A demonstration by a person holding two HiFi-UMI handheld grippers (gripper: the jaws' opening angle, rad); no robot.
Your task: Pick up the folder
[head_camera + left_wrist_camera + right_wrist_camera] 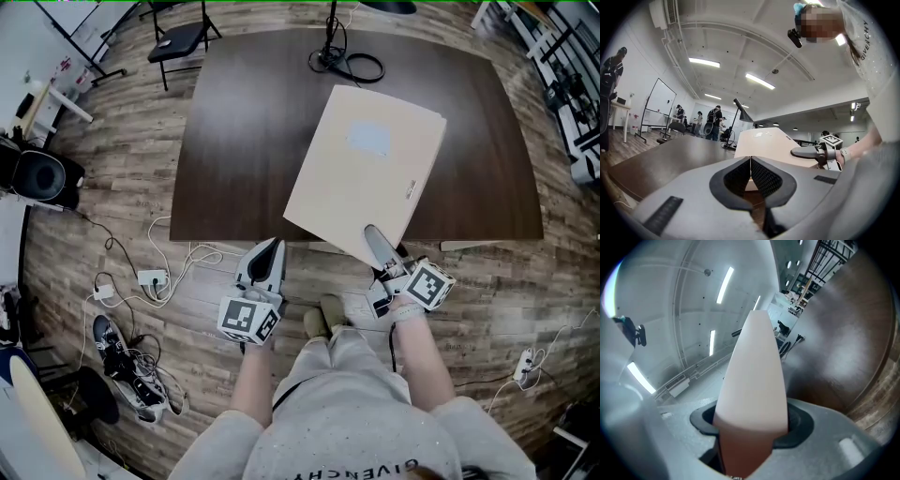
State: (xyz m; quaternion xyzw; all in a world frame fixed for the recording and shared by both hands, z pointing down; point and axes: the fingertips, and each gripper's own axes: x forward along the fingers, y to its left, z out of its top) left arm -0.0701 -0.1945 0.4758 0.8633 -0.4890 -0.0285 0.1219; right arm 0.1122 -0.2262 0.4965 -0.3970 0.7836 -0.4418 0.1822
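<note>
Left tongs (750, 159): pads together, nothing between, level, just off the counter's (244, 141) near edge. Right tongs (372, 232): clamped on the folder's (366, 173) near corner, one jaw over the cover, the other beneath. Folder beige, closed, slanted across the counter's near right part. Juts past the edge at the held corner, near end raised off the dark top; far end's contact unclear. Beyond, black cable (352, 66) coiled at the far edge. Farther off, on the wood floor (112, 187), a black chair (178, 39).
</note>
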